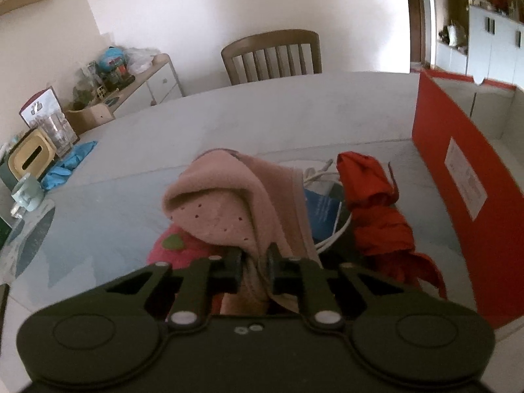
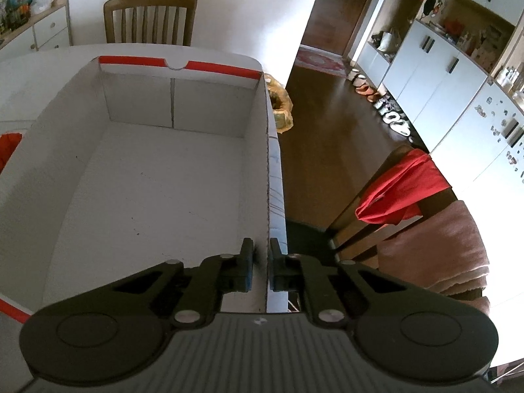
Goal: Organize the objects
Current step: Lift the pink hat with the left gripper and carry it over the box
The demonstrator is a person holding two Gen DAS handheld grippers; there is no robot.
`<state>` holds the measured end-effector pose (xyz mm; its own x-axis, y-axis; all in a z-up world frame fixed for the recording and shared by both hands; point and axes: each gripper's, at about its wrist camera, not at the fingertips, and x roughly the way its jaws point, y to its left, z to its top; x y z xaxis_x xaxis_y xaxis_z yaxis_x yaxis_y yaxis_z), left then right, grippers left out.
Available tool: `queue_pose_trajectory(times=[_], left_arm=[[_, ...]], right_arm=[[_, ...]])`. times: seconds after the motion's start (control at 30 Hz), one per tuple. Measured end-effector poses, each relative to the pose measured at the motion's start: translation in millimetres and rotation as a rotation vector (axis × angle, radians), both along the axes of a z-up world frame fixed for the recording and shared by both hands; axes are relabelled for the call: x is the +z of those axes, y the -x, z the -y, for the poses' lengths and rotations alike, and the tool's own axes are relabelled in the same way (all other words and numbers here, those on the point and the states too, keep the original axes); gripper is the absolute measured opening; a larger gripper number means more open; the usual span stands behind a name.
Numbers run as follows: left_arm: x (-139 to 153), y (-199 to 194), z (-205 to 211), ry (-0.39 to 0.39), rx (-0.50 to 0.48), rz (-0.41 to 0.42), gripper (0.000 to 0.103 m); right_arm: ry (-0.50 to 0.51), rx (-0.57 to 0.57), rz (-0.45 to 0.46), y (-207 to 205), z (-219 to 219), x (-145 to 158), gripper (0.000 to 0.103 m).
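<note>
In the left wrist view my left gripper is shut on a pink dotted towel, which bulges up in a fold ahead of the fingers. Beneath it lies a pink strawberry-print item. To the right are a crumpled red cloth, a blue booklet and a white cable. The red outer side of a cardboard box stands at the far right. In the right wrist view my right gripper is shut on the right wall of that box, whose white inside holds nothing.
A tissue box, a mug, a glass and a blue cloth sit at the table's left. A wooden chair stands behind the table. Right of the box the table ends, with a chair bearing a red garment below.
</note>
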<state>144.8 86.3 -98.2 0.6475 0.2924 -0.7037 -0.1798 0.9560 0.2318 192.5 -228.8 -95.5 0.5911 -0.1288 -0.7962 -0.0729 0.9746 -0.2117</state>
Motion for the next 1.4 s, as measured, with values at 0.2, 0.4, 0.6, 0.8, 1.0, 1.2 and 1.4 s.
queue_pose_trajectory(times=[0.2, 0.4, 0.6, 0.8, 1.0, 1.2, 1.4], left_arm=[[19.1, 10.3, 1.1, 0.050, -0.009, 0.038, 0.010], [44.5, 16.3, 3.3, 0.122, -0.030, 0.055, 0.010], [78.2, 18.7, 13.2, 0.165, -0.097, 0.079, 0.010], [111.2, 12.2, 25.9, 0.216, -0.159, 0.101, 0.010], [138.8, 1.6, 43.1, 0.262, -0.232, 0.132, 0.010], [154.5, -16.6, 66.0, 0.313, -0.310, 0.154, 0.010], [138.5, -46.1, 109.7, 0.352, -0.413, 0.107, 0.010]], right_arm=[[-0.026, 0.007, 0.000, 1.2, 2.9, 1.2, 0.007], [-0.065, 0.024, -0.011, 1.0, 8.1, 3.9, 0.006], [-0.094, 0.038, -0.018, 1.7, 10.8, 5.0, 0.005], [-0.118, 0.047, -0.022, 1.1, 14.6, 5.4, 0.004], [-0.137, 0.058, -0.030, 3.5, 16.7, 5.4, 0.004], [-0.149, 0.066, -0.033, 5.0, 16.6, 5.9, 0.004], [-0.152, 0.069, -0.036, 5.7, 17.3, 6.0, 0.004]])
